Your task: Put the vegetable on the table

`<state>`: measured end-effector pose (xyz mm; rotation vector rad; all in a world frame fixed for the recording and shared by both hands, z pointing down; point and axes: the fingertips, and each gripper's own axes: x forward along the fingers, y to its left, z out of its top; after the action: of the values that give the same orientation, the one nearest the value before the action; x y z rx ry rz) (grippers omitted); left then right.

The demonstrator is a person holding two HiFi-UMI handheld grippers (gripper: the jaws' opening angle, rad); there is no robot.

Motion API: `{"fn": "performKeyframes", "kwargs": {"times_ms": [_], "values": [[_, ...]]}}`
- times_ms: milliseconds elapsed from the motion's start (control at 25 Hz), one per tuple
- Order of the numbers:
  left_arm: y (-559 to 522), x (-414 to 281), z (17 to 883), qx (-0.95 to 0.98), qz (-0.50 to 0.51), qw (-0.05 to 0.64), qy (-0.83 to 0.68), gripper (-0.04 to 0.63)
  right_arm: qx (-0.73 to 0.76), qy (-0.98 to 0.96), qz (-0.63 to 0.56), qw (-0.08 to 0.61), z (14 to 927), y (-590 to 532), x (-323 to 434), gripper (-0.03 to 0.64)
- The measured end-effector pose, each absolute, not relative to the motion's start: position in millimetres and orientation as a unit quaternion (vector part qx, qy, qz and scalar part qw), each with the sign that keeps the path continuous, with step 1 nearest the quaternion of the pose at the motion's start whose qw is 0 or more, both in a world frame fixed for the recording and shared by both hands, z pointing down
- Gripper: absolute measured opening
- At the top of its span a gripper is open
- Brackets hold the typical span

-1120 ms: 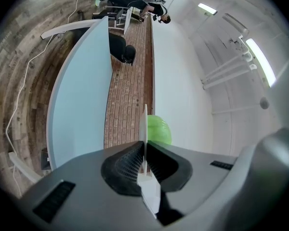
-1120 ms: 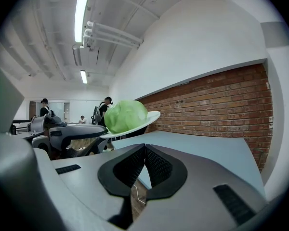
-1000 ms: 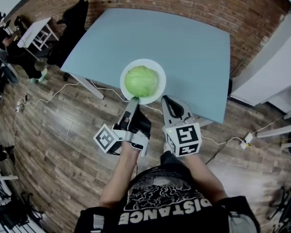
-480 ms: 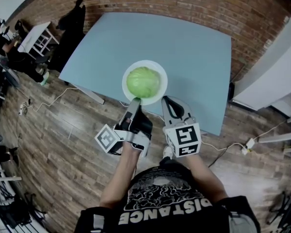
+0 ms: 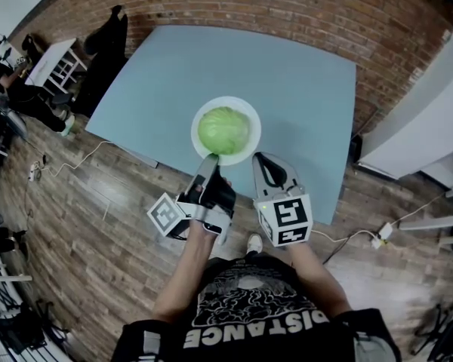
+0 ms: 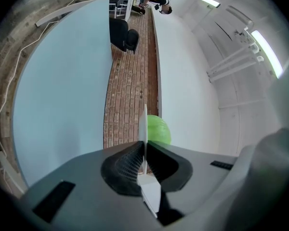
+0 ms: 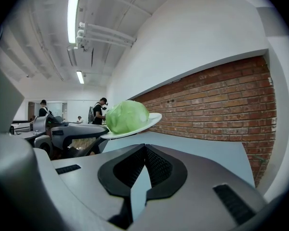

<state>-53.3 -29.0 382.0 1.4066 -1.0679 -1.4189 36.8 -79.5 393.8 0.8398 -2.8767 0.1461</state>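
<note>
A pale green cabbage (image 5: 223, 130) lies on a white plate (image 5: 200, 119) held over the near part of the light blue table (image 5: 287, 66). My left gripper (image 5: 210, 159) is shut on the plate's near rim. In the left gripper view the plate (image 6: 143, 126) shows edge-on between the jaws, with the cabbage (image 6: 160, 130) beyond it. My right gripper (image 5: 263, 161) is shut and empty, just right of the plate. In the right gripper view the cabbage (image 7: 126, 116) and plate (image 7: 153, 120) are up left of the right gripper (image 7: 144, 148).
A brick wall (image 5: 302, 6) runs behind the table. A dark chair (image 5: 106, 47) and a white desk (image 5: 49, 55) with people stand at the far left. Cables (image 5: 75, 153) trail over the wooden floor. A white cabinet (image 5: 430, 119) stands at the right.
The plate with the cabbage has come further in over the table's near edge, with both grippers moving forward together. Neither gripper's hold has changed.
</note>
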Motion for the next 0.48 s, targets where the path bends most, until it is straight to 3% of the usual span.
{"fn": "performKeyframes", "kwargs": {"times_ms": [480], "values": [[-55,-46,388,0.555,-0.568,0.437,-0.422,0.021,0.280,-0.956,0.051,0.070,400,-101,45,0.009]]}}
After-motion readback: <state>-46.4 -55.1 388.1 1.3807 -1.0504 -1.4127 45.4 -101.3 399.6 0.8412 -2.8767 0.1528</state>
